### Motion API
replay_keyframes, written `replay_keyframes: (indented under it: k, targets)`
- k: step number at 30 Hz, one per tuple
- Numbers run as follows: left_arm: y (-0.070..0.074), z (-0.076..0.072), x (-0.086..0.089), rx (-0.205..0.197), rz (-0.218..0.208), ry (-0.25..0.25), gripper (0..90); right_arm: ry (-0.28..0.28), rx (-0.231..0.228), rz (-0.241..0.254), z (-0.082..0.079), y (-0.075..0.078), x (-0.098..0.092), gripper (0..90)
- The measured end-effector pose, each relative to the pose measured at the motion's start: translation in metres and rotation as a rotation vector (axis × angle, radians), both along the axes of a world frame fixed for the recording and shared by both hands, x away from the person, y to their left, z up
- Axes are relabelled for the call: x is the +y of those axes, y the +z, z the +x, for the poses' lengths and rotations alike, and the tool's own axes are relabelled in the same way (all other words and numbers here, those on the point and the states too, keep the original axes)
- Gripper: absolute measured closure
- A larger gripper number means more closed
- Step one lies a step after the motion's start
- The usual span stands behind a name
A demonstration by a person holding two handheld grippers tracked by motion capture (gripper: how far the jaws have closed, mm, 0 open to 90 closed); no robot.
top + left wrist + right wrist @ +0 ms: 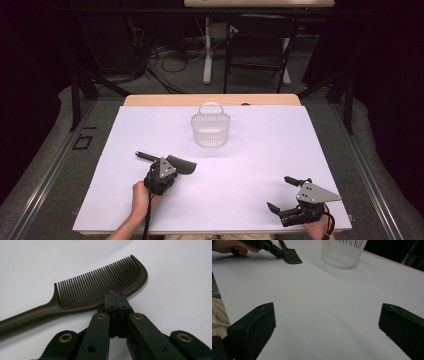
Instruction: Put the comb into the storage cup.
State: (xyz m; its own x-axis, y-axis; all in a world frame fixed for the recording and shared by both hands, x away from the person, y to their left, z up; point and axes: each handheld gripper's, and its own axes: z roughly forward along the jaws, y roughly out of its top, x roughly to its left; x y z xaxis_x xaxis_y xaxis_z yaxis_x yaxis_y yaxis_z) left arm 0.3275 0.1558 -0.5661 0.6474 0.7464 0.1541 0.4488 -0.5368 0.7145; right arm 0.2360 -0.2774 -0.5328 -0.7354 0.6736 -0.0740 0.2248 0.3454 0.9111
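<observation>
A dark comb (100,287) is seen lying flat on the white sheet of the bench (260,165), left of centre, its handle running away to the left and its teeth facing away from the person. The spine of the comb is met by the left hand-held gripper (115,296), whose jaws are pressed fully together; whether the spine is pinched or merely touched by the tips cannot be told. The closed tips appear to be set against the comb's edge so that it can be nudged or pinned before lifting. A white slotted basket (210,129) stands upright beyond the comb, well apart from it, and is judged the likely place for it. The right hand-held gripper (288,195) is held low near the bench's right front corner, jaws spread wide and empty, kept clear of the work.
</observation>
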Motion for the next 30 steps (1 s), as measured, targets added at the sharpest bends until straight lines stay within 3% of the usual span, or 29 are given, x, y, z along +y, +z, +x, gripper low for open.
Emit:
replay_keyframes:
  k: [30]
  targets:
    - [-0.002,0.02,-0.014,-0.044,0.043,-0.001,90.0,-0.008,0.006,-0.016,0.002,-0.001,0.0,0.8]
